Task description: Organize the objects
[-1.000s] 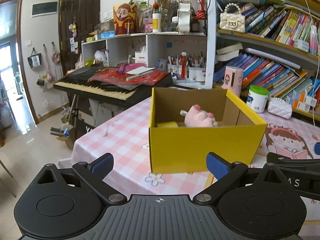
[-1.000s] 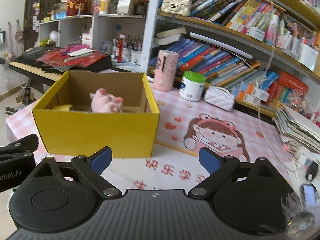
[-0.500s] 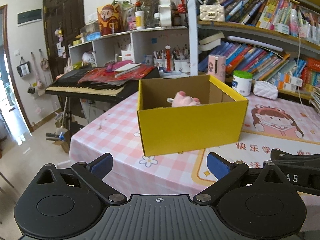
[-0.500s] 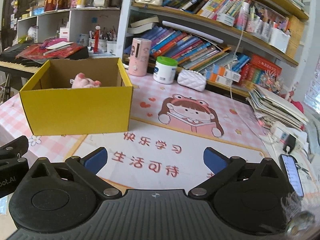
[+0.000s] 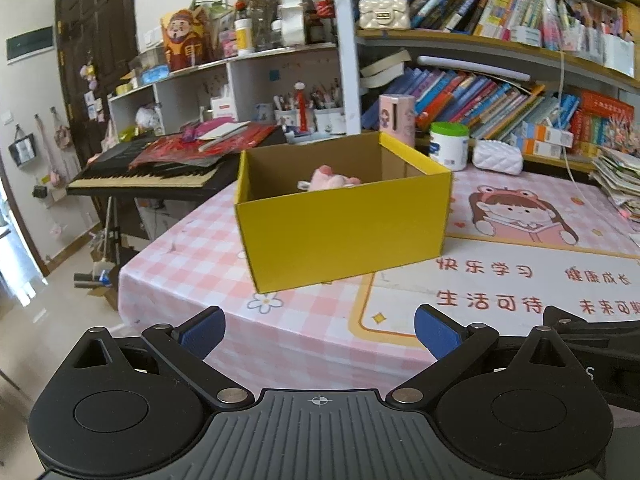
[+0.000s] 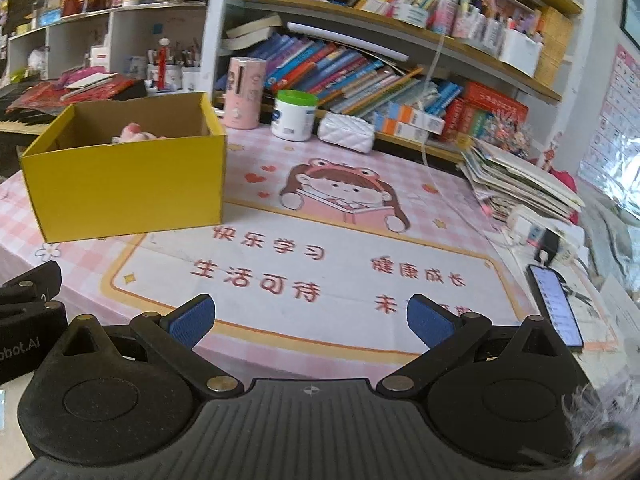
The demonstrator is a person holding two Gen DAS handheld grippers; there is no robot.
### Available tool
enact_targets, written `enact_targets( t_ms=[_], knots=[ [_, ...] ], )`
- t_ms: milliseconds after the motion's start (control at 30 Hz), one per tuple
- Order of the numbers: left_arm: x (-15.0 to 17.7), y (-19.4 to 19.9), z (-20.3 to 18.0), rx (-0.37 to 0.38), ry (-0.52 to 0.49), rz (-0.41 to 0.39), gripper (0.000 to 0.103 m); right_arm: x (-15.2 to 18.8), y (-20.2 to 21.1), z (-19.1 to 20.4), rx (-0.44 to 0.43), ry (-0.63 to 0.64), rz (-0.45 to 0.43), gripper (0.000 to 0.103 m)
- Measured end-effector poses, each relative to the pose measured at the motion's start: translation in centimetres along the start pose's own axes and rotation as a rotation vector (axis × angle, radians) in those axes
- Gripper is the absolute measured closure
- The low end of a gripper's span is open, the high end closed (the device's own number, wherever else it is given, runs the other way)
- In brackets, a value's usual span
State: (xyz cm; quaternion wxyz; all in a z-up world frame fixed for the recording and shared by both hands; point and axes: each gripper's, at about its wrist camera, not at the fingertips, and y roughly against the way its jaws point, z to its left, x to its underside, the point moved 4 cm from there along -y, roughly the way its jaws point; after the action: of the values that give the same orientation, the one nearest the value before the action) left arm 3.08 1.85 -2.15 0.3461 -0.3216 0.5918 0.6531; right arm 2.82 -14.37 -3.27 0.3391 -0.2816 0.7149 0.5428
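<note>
A yellow cardboard box (image 5: 344, 232) stands open on the pink checked table, also in the right wrist view (image 6: 124, 184). A pink plush toy (image 5: 334, 178) lies inside it and peeks over the rim in the right wrist view (image 6: 136, 133). My left gripper (image 5: 320, 330) is open and empty, held off the table's near edge, well short of the box. My right gripper (image 6: 310, 318) is open and empty above the printed desk mat (image 6: 304, 264), to the right of the box.
Behind the box stand a pink canister (image 6: 245, 92), a white jar with green lid (image 6: 294, 115) and a white quilted pouch (image 6: 347, 133). A phone (image 6: 554, 304) and a paper stack (image 6: 516, 184) lie at the right. A keyboard (image 5: 152, 168) stands left of the table.
Both grippers have pulled back from the box, which looks smaller and farther. The right view has swung right, showing more mat and the phone. Both stay open and empty.
</note>
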Motion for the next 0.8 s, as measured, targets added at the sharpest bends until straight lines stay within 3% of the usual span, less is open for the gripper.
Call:
enact_targets(
  t_ms=[333,800],
  knots=[
    [-0.3,-0.1,-2.6,0.038,-0.059,-0.002,0.001,0.8,0.2,-2.6,0.068,-0.062,0.029,0.000],
    [-0.4,-0.7,-4.1,0.040,-0.070,0.016,0.001,1.1,-0.3,-4.1,0.090,-0.085,0.053,0.000]
  ],
)
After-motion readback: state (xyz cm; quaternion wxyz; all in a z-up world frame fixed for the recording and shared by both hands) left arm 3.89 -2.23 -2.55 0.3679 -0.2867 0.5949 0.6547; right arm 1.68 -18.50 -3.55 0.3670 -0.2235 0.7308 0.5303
